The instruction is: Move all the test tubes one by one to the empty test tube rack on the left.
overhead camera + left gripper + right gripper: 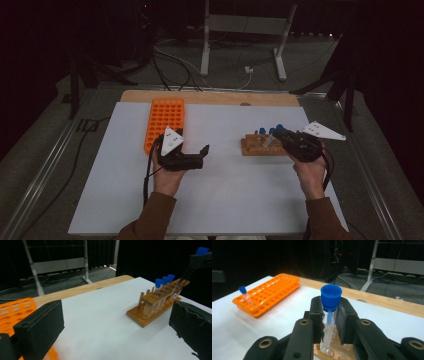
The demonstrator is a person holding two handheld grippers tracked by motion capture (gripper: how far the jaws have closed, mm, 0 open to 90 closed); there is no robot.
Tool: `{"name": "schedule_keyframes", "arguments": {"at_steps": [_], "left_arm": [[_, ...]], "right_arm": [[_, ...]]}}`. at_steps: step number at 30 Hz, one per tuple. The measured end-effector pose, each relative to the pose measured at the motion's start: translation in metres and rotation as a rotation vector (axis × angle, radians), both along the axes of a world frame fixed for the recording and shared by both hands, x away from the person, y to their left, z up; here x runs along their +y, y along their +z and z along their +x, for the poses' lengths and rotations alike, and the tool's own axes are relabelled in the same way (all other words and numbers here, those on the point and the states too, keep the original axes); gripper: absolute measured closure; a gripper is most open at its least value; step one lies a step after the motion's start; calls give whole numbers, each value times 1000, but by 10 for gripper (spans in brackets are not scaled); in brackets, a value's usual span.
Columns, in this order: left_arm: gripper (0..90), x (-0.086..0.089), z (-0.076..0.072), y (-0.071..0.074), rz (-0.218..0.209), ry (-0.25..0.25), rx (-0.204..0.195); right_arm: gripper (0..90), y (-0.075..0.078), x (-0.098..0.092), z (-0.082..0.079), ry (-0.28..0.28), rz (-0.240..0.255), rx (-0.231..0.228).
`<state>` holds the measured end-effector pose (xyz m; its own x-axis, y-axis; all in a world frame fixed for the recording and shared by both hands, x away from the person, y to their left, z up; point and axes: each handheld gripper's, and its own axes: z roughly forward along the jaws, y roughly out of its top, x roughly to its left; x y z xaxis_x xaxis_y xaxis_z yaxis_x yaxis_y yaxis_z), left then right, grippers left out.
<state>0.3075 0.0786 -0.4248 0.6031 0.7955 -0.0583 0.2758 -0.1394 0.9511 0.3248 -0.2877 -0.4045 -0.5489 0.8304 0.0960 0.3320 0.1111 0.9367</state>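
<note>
On the far left of my white board (215,200) lies the orange rack (165,120), flat and lengthwise. In the right gripper view I can see one blue-capped tube (245,296) standing tilted in a hole at the rack's near end.

Just beside the rack, I hold the left gripper (202,156) above the board, pointing across toward the right side. Its jaws stand wide apart with nothing between them; in the left gripper view they frame bare board and the wooden stand.

Further right sits the wooden stand (262,145), a low holder with several blue-capped tubes (163,281) upright in its holes.

At its right end I have the right gripper (281,134), clamped on a clear tube with a blue cap (330,315). The pads press on the tube just under the cap, and the tube hangs upright with its rounded bottom directly over the stand, close to its top holes; I cannot tell whether it touches.
</note>
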Motion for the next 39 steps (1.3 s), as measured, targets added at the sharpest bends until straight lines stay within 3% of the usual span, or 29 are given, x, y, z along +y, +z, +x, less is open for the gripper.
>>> {"name": "schedule_keyframes", "arguments": {"at_steps": [12, 19, 26, 39], "left_arm": [[17, -46, 12, -9, 26, -66, 26], [88, -71, 13, -15, 52, -133, 37], [293, -93, 13, -21, 85, -183, 16], [655, -110, 11, -21, 61, -266, -13]], "right_arm": [[771, -6, 29, -2, 87, -13, 30], [771, -6, 42, -5, 129, -24, 33], [771, -4, 47, -7, 149, -23, 33], [771, -7, 57, -9, 194, -41, 50]]}}
